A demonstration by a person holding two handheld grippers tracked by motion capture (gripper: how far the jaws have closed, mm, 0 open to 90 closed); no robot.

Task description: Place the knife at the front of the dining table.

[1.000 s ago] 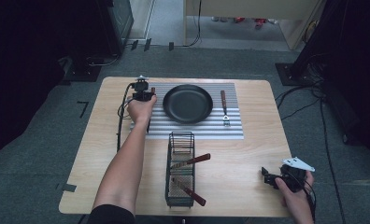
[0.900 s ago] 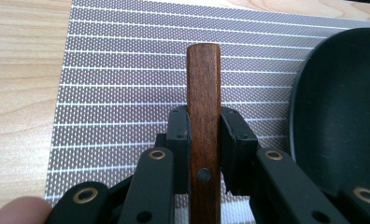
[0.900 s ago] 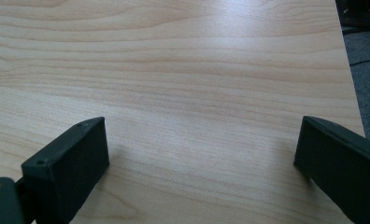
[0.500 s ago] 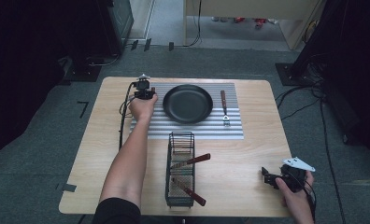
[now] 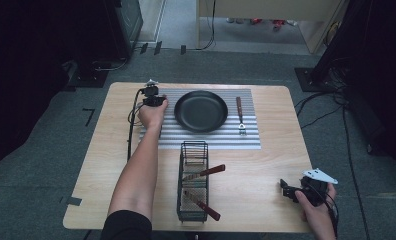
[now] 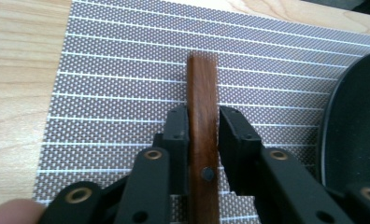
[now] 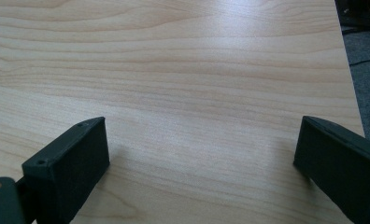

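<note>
**Layout of the worktop**

In the high view, the pale wooden worktop (image 5: 271,165) fills the middle of the frame. A grey striped woven mat (image 5: 206,137) lies on its upper half. The round black pan (image 5: 201,110) sits on the mat's centre. A wooden-handled fork (image 5: 240,114) lies on the mat right of the pan. At the mat's upper left corner, left of the pan, the left hand-held gripper (image 5: 152,97) rests over a brown wooden handle (image 6: 202,116), which lies on the mat between its jaws. Below the mat, at lower centre, stands a black wire basket (image 5: 193,180) with two wooden-handled utensils (image 5: 204,173) in it. The right hand-held gripper (image 5: 289,189) sits at the lower right, over bare worktop.
</note>
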